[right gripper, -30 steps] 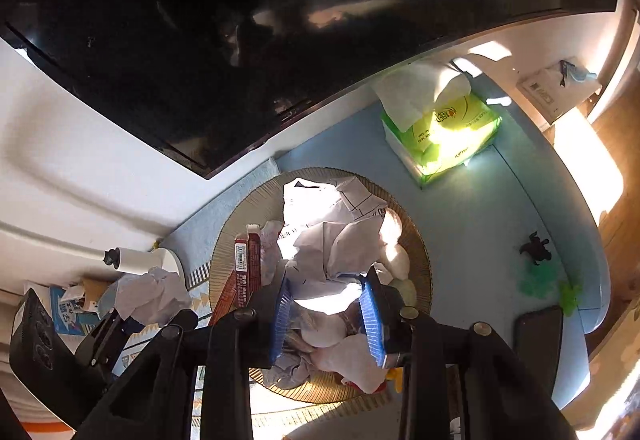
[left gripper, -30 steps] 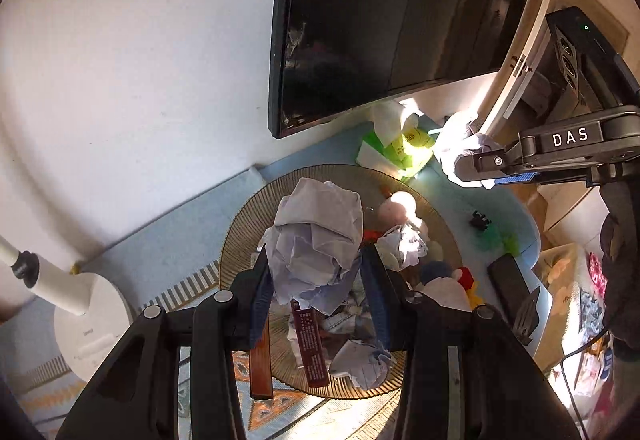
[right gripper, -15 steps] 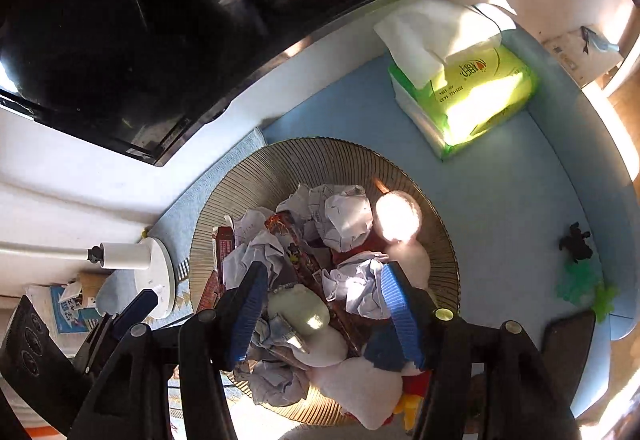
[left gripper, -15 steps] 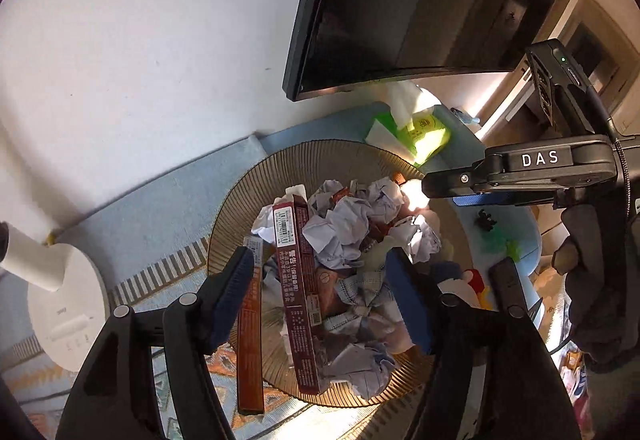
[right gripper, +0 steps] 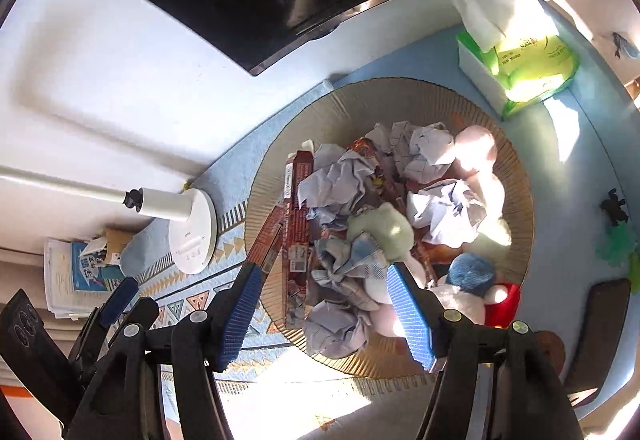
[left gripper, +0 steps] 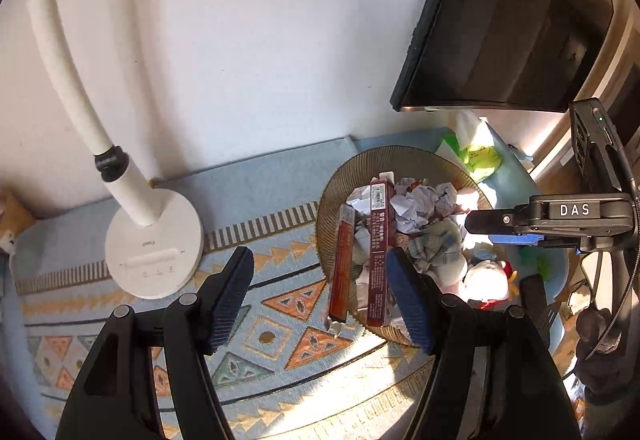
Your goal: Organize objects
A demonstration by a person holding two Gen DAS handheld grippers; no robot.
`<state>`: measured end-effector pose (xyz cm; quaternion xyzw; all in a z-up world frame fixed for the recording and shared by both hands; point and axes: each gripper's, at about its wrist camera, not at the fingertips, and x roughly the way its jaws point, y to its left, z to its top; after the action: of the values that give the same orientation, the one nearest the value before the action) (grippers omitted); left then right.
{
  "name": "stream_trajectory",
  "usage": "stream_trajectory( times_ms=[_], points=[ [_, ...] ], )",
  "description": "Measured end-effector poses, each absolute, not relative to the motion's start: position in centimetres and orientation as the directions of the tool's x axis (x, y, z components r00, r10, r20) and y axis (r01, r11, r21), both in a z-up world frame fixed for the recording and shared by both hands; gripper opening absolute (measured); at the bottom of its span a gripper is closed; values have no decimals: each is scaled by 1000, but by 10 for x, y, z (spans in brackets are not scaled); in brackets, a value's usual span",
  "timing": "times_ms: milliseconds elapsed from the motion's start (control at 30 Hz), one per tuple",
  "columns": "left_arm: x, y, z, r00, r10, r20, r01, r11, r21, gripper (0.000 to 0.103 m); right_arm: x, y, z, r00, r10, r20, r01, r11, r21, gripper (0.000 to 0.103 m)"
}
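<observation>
both tongs apart over a full bowl

the left tongs (left gripper: 320,296) hang with their blue pads spread wide and nothing between them. below them lies a patterned mat (left gripper: 280,324) on the blue surface (left gripper: 256,183). the right pad sits in front of the near rim of the bowl (left gripper: 332,199), the left pad over the mat.

the right tongs (right gripper: 324,316) are also spread wide and empty, above the near part of the bowl (right gripper: 516,175). in the left view the right tongs (left gripper: 516,234) show from the side, over the bowl's right part, with a gloved hand (left gripper: 600,336) lower down at the frame's right edge.

the bowl is a round, ribbed, brownish dish heaped with things: crumpled paper balls (right gripper: 444,207), a pale green soft lump (right gripper: 380,228), a checked cloth (right gripper: 348,268), pinkish round things (right gripper: 476,147) and a blue plush piece (right gripper: 470,272). two long dark red boxes (left gripper: 380,252) lie across its left part, their near ends past the rim and over the mat.

a white lamp (left gripper: 152,240) stands on the mat, left of the bowl and apart from it, its neck rising along the white wall. a green tissue pack (right gripper: 520,63) sits beyond the bowl on the surface, a tissue sticking up from it, under the lower edge of a dark screen (left gripper: 508,15). right of the bowl, small green and black bits (right gripper: 616,224) lie on the surface; what they are is unclear. a stack of papers (right gripper: 68,280) lies at the far left in the right view.
</observation>
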<state>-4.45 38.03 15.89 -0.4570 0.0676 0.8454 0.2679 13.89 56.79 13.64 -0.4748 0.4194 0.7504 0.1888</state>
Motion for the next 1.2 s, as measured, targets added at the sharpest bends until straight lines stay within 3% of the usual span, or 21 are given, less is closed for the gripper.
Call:
stream_trajectory(
  times_ms=[233,433,500,633,833,900,967,1100,1200],
  points=[
    [-25,299,152,-479,377,-793,-436,-886,-157,67,124,457,144,-485,-113,-867,-659,-605,447,65],
    [3,207,109,-503,241,-830,-367,-929,-48,67,105,340,82,-365,-150,-919,-678,-634,373,66],
    [15,174,91,-509,205,-836,-360,-933,-10,67,101,304,59,-321,-107,-941,-662,-686,303,66],
    [28,119,45,-498,96,-862,-311,-947,74,67,98,259,28,-274,116,-955,-602,-795,76,66],
    [28,68,3,-501,14,-865,-191,-977,95,67,98,271,-5,-268,179,-947,-577,-817,9,66],
    [24,61,-6,-531,2,-848,-161,-982,99,68,95,278,-8,-303,189,-934,-546,-838,7,87],
    [15,59,-18,-521,1,-853,-154,-984,93,72,91,283,-18,-305,205,-930,-521,-853,-17,103],
    [6,57,-24,-566,-43,-823,-96,-988,118,103,93,289,-22,-390,220,-894,-477,-879,-8,103],
    [6,52,-26,-605,2,-796,-102,-992,74,103,96,292,-25,-441,224,-869,-439,-898,-9,103]
  ],
)
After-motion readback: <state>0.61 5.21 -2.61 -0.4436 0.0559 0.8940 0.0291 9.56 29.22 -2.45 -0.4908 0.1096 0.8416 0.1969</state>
